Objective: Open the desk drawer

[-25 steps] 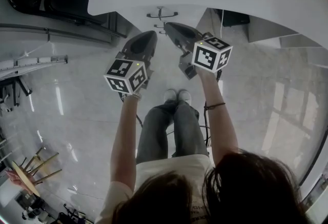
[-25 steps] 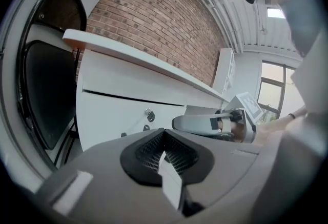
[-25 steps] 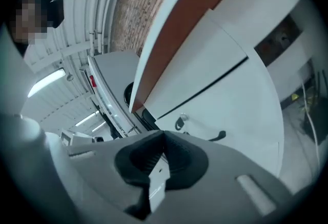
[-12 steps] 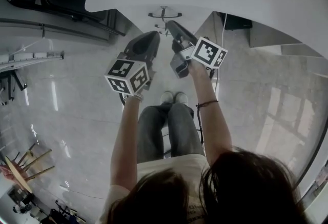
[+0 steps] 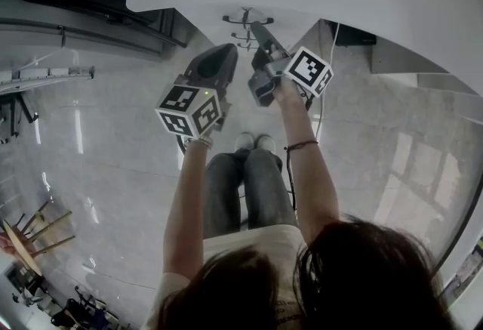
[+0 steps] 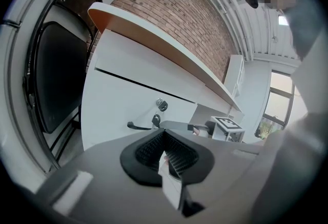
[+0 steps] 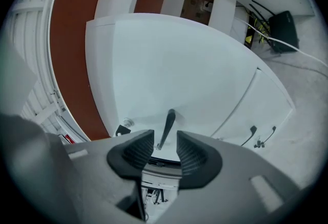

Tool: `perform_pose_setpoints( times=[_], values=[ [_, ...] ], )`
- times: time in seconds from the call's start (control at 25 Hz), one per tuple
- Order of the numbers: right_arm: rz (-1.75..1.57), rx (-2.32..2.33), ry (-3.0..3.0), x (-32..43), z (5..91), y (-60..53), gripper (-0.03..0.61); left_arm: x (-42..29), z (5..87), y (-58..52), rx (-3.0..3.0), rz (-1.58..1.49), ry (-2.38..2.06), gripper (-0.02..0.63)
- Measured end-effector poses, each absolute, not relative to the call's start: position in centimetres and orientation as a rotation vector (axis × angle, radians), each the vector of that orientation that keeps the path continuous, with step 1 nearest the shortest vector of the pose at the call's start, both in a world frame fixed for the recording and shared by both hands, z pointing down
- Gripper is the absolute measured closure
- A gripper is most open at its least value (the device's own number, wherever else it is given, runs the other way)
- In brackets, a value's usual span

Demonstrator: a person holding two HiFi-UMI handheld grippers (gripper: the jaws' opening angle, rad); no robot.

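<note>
The right gripper has just been spreading its jaws, and the drawer handle stands in their gap, pads off it. The left gripper is clenched on nothing. A lock sits just above the handle.

A shiny grey floor is seen, and bright patches of light are thrown on it. A red brick wall and a window are shown.

A brick wall stands at the back; a black box with cables sits on the glossy floor.
</note>
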State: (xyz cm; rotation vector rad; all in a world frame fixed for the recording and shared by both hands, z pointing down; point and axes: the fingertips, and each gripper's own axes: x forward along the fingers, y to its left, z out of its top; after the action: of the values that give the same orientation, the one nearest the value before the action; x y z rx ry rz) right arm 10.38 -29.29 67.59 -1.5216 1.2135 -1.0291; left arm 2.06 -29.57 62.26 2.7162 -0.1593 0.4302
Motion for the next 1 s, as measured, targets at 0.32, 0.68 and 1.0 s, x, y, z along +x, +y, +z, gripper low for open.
perform_pose_setpoints(
  times=[0.32,0.68,1.0],
  values=[
    [-1.043,-1.44,1.161,11.1,67.8,-30.7,0.477,2.2,63.1,-29.8,2.715,0.458,-0.176,0.617],
    [-1.041,-1.413,1.098,11.3,67.7,-30.4,0.545,2.0,62.6,-29.7,2.7,0.466,-0.199,0.617],
    [-1.064,-1.414,1.051,11.3,67.8,-30.2,0.546,1.7,61.6,-29.5,2.69,0.474,-0.212,0.617]
  ],
)
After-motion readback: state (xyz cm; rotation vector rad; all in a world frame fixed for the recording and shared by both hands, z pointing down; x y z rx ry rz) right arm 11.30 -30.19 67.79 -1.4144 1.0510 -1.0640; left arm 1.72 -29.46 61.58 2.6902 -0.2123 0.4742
